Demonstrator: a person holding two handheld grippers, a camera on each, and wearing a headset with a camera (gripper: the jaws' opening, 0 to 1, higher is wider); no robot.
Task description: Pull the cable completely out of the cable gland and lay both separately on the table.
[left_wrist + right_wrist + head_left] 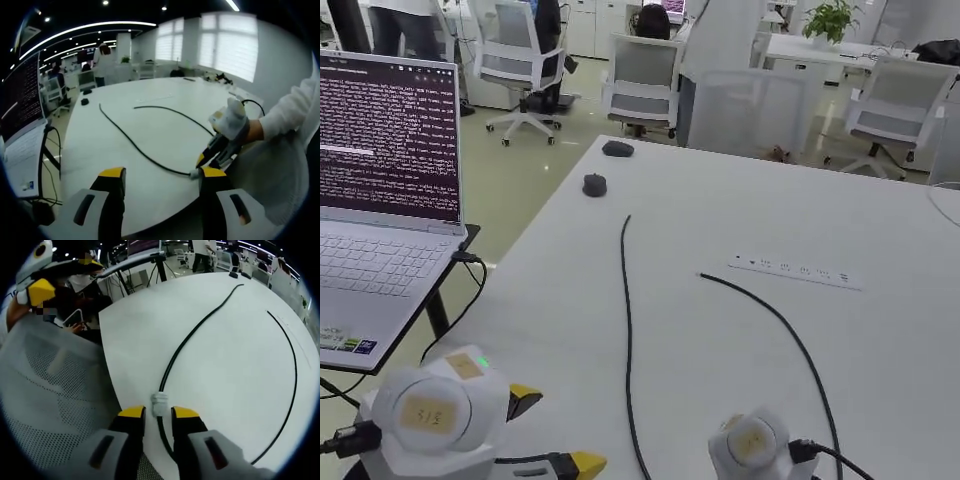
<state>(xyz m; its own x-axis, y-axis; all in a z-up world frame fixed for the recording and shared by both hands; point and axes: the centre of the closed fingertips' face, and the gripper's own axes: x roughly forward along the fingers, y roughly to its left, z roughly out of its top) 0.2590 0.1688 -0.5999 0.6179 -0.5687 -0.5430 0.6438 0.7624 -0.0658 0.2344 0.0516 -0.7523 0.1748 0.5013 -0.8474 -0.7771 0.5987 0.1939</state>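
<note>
White cable gland [159, 401], threaded on the black cable [190, 337], lies at the worktop's [240, 390] near edge between my right gripper's [159, 412] narrowed jaws; I cannot tell if they grip. My left gripper's [162, 172] jaws are spread wide and empty, with open worktop ahead.

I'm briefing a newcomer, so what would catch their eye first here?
A long black cable runs up the white table, a small white cable gland threaded on it at the tips of the right tongs. A second cable curves beside it, and an open laptop full of text stands left of the table.
</note>
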